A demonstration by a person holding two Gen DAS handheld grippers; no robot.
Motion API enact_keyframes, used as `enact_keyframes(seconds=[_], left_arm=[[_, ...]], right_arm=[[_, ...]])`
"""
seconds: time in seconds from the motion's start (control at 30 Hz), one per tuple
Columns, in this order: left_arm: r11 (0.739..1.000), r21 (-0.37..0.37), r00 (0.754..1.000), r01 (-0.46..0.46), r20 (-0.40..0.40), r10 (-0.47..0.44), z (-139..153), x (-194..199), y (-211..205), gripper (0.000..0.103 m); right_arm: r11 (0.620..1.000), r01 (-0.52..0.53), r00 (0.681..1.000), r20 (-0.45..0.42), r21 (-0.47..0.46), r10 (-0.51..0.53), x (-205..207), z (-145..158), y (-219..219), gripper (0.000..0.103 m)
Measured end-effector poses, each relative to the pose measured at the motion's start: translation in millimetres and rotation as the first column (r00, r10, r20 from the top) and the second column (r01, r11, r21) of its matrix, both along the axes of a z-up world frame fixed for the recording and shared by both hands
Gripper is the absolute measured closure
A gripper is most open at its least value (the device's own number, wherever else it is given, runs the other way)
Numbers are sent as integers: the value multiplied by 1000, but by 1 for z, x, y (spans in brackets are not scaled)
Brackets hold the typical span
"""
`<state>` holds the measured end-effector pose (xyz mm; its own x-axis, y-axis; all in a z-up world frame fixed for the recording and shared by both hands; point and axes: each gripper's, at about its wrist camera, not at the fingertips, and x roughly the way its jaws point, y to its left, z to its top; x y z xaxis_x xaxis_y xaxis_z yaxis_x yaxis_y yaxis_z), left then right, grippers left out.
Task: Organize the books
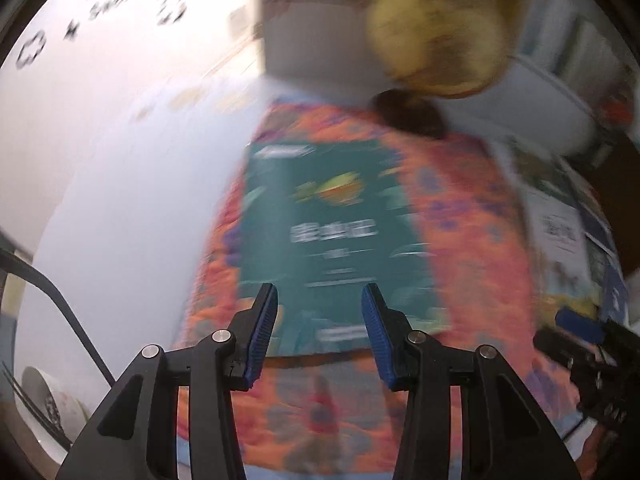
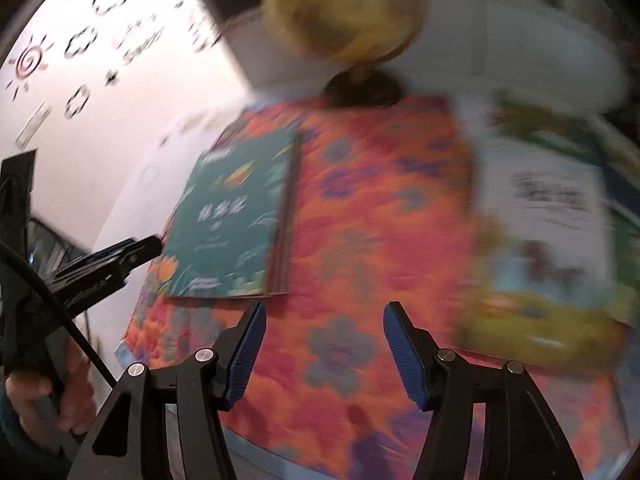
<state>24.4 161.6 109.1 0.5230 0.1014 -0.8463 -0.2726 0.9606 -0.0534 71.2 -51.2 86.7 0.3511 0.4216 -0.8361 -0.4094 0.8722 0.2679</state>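
Books look only partly sorted: teal book (image 2: 232,216) lies left of centre, white book (image 2: 548,216) far right, both grippers (image 1: 320,336) (image 2: 324,348) open and empty.

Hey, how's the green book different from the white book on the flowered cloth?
The green book has a dark teal cover with leaf and flower artwork; the white book has a pale cover with dark lettering and a yellow-green picture below. The green book lies toward the left of the flowered cloth, the white book at its right edge. Both lie flat, cover up, and no tool holds either.
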Motion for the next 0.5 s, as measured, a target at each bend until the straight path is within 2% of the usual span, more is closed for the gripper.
enact_keyframes(seconds=[0.1,0.17,0.3,0.33,0.4,0.5], left_arm=[[997,-1,996,77,52,-77,23,-6,-44,51],[992,-7,987,128,97,-127,39,-13,-82,35],[979,19,968,203,150,-204,58,-29,-158,35],[976,18,964,218,152,-218,61,-32,-177,33],[973,13,960,231,159,-230,66,-39,-213,30],[968,3,951,253,184,-249,74,-58,-263,30]], right_arm=[[994,104,991,91,-28,-101,-12,29,-44,43],[982,180,973,157,-54,-170,-21,48,-77,43],[945,315,923,263,-91,-283,-56,79,-150,40],[936,339,912,278,-92,-303,-65,86,-165,37],[915,394,884,308,-85,-352,-84,97,-199,22],[891,452,853,316,-49,-415,-114,111,-247,22]])
